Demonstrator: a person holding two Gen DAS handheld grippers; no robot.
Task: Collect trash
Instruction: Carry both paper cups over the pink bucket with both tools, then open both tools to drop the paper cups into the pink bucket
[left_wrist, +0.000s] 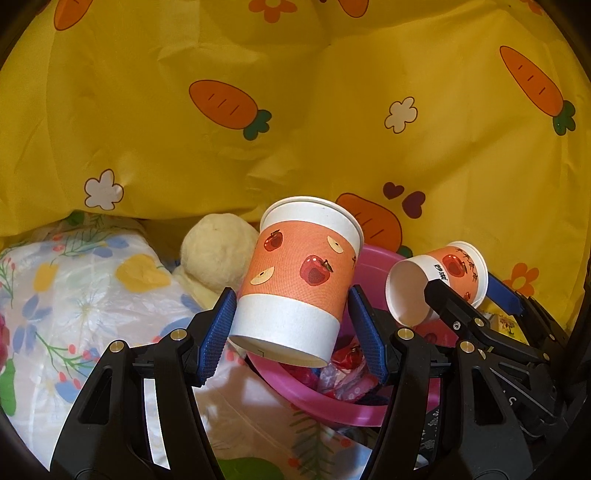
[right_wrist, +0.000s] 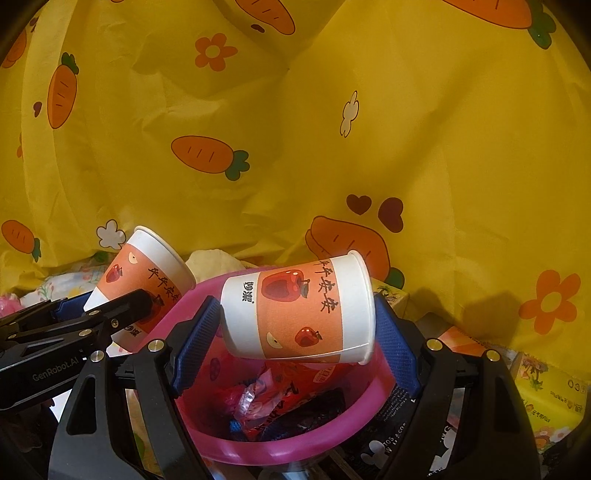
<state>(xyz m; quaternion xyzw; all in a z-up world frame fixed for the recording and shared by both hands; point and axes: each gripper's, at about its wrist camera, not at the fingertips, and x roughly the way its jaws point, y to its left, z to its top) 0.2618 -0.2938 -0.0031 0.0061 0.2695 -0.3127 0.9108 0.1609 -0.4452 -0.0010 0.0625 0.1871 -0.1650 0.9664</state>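
Note:
My left gripper (left_wrist: 291, 332) is shut on an orange-and-white paper cup with apple prints (left_wrist: 295, 280), held nearly upright just above a pink basin (left_wrist: 332, 410). In the right wrist view the same cup (right_wrist: 147, 273) and the left gripper (right_wrist: 110, 314) show at the left. My right gripper (right_wrist: 299, 347) is shut on a second apple-print cup (right_wrist: 299, 314), lying on its side over the pink basin (right_wrist: 295, 446), base against the left pad and rim against the right. That second cup (left_wrist: 439, 280) appears at the right of the left wrist view.
Wrappers (right_wrist: 280, 402) lie in the basin. A yellow carrot-print cloth (left_wrist: 295, 110) fills the background. Floral bedding (left_wrist: 74, 295) and a cream plush toy (left_wrist: 214, 251) sit left of the basin. Yellow tissue packs (right_wrist: 546, 398) lie at the right.

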